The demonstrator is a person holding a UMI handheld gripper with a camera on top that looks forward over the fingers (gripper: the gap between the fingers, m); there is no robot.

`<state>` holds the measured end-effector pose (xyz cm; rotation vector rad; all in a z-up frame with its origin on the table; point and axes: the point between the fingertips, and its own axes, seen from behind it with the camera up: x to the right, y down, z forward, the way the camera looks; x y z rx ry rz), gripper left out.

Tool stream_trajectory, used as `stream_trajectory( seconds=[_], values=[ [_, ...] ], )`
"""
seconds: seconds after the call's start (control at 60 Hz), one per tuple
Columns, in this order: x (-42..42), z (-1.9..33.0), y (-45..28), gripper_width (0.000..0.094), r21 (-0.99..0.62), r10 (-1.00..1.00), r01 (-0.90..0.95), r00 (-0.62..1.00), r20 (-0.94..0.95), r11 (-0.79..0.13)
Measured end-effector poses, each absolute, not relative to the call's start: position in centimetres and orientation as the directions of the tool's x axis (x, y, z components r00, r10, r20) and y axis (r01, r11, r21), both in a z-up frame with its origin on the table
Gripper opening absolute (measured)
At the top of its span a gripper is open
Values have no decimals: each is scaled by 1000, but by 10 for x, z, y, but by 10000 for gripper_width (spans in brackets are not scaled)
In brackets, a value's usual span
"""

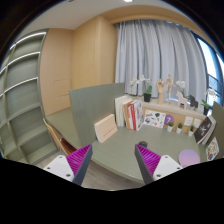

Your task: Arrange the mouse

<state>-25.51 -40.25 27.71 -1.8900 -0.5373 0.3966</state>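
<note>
My gripper (pixel 113 160) is open and empty, its two fingers with magenta pads (pixel 80 158) spread wide apart above the near edge of a grey-green desk (pixel 110 145). Nothing stands between the fingers. No mouse shows in this view.
On the desk beyond the fingers stand a tan box (pixel 105 127), upright books (pixel 129 112), a card with pictures (pixel 152 120), small bottles (pixel 170 124) and a purple round thing (pixel 189 157). A grey partition (pixel 95 100) backs the desk. Open shelving (pixel 22 95) rises at the left; curtains (pixel 155 55) hang behind.
</note>
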Motion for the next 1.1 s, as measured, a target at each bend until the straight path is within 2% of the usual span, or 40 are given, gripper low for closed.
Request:
stream_trajectory(
  seconds=[0.183, 0.2, 0.267, 0.483, 0.717, 0.9, 1.1],
  values=[
    [-218, 212, -380, 863, -897, 445, 167, 895, -36, -409],
    [-216, 217, -384, 861, -892, 434, 167, 900, -36, -420],
    [-201, 179, -362, 859, -877, 395, 169, 918, -26, -450],
    [-175, 96, -295, 849, -804, 287, 190, 958, 25, -564],
    [-189, 23, -207, 849, -730, 190, 146, 981, 22, -668],
    [-203, -17, -147, 853, -678, 166, 162, 984, 59, -717],
    [-216, -16, -79, 824, -696, 92, 90, 995, 34, -712]
  ],
)
